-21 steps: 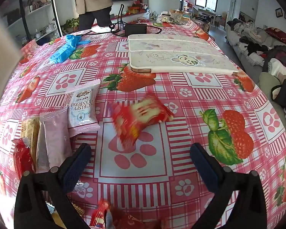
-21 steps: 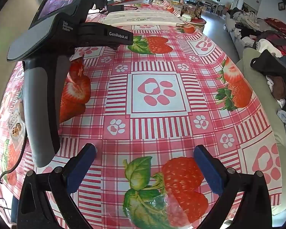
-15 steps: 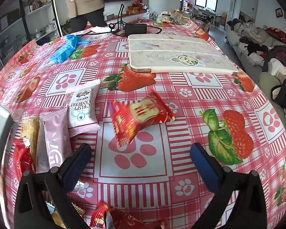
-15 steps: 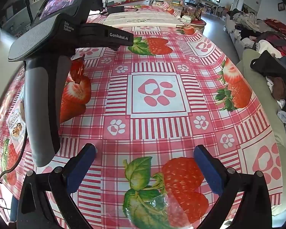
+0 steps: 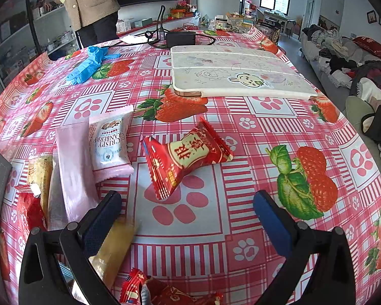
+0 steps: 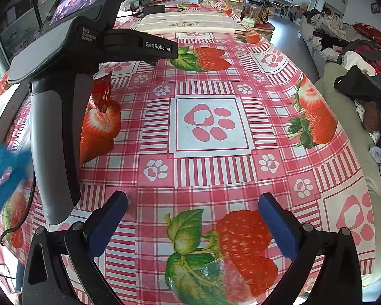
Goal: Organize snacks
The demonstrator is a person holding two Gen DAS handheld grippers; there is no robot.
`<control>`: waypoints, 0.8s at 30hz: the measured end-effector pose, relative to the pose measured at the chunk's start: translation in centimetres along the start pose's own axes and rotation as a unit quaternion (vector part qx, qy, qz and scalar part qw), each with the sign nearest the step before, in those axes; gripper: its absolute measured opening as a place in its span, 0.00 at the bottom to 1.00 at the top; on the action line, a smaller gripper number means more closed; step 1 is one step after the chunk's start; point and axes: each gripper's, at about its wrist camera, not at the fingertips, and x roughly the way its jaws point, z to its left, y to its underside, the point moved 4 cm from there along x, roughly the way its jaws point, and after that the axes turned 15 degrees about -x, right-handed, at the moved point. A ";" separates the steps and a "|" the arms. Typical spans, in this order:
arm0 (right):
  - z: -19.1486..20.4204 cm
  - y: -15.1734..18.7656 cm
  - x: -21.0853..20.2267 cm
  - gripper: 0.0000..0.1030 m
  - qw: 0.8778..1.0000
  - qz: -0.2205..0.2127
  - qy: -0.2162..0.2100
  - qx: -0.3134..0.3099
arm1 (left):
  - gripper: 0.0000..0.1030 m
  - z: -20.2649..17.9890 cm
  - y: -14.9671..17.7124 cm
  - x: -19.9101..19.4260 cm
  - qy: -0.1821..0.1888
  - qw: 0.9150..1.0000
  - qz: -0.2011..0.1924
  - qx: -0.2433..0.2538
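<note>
In the left wrist view a red snack packet lies on the strawberry tablecloth, just beyond my open left gripper, whose fingers hold nothing. To its left lie a white cranberry packet, a pink packet and a yellow packet. A blurred yellow packet lies against the left finger. More red packets show at the bottom edge. In the right wrist view my right gripper hangs open over bare cloth. The left gripper's body hides all but a corner of the red packet.
A white folded board, a blue glove and a black box with cables lie at the table's far side, where a person stands. A sofa piled with clothes runs along the right. Something blue and blurred shows at the left.
The red packet was blurred in motion, then settled flat. A yellow packet has slid in beside my left finger. Something blue has entered the right view. The grippers have barely moved.
</note>
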 end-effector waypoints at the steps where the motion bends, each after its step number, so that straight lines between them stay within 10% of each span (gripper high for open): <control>1: 0.0 -0.1 0.1 1.00 1.000 0.002 -0.001 0.000 | 1.00 0.0 0.0 0.0 0.000 1.000 0.000 0.000; 24: -0.1 -0.1 0.1 1.00 1.000 -0.004 0.001 0.001 | 1.00 0.0 0.0 0.0 0.000 1.000 0.000 0.000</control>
